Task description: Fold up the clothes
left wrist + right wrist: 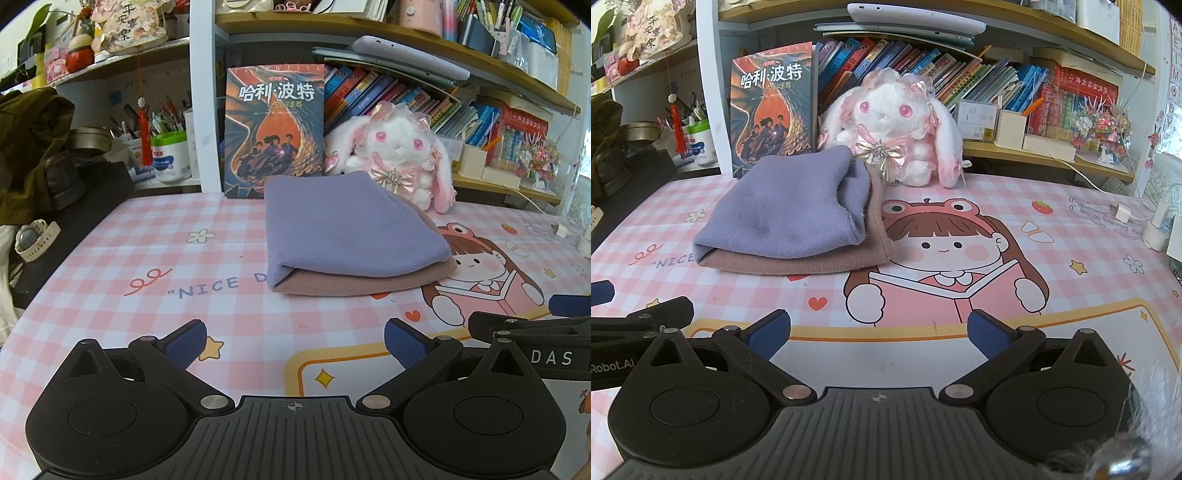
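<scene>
Spread across the desk, a pink checked mat (147,258) printed with a cartoon girl reading a book (945,258), the words "NICE D" partly covered at its left. Behind the mat, crowded bookshelves (979,85) packed with leaning spines, pens and trinkets.

Resting on the mat just left of the cartoon girl, the folded clothes (351,240): a lavender piece (783,206) stacked on a dusty-pink one (812,264), fold edge toward the cameras, open edges toward the girl (pink layer peeking out below and on that side).

Propped upright behind the folded clothes, against the shelf post, a paperback with a dragon cover (273,129). Seated to the right of the paperback and touching the rear corner of the stack, a white plush rabbit (894,122) with pink eyes and a ribboned bow.

Well short of the clothes, near the mat's front edge, the left gripper (295,345), blue-padded fingers (186,341) spread wide, nothing between them. Beside it on the girl's side, the right gripper (879,334), jaws likewise wide apart and empty, pads (990,334) above the yellow-bordered panel of the mat.

At the mat's far right, a white charger plug (1121,212) with its cable. Off the mat's left edge, a pale wristwatch (33,240) on a dark surface.
</scene>
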A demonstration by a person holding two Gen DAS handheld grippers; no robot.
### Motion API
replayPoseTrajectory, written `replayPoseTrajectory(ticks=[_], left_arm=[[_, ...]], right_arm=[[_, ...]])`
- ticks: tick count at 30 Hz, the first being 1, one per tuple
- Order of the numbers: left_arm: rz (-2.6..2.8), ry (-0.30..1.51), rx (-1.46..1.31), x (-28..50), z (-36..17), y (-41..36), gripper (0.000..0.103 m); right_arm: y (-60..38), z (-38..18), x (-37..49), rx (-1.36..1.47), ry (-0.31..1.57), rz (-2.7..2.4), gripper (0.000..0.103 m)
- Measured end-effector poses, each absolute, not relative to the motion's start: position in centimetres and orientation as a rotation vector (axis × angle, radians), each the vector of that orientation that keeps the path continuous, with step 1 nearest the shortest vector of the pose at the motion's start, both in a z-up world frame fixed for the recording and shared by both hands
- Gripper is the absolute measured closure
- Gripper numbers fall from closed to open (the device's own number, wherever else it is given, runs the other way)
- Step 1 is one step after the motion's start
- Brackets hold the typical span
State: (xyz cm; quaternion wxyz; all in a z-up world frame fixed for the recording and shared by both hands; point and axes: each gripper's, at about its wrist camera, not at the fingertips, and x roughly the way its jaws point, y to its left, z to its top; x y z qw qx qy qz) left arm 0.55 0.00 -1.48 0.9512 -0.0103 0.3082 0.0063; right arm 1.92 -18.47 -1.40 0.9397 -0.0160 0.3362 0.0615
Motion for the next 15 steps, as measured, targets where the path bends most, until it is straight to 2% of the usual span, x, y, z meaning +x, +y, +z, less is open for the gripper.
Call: replayPoseTrajectory(ticks=[15], left_arm=[[0.012, 0.629, -0.023, 0.2, -1.34, -0.12, 0.0]], right_arm=[[-18.61, -1.48, 1.58, -0.031, 0.689, 0.122, 0.0]])
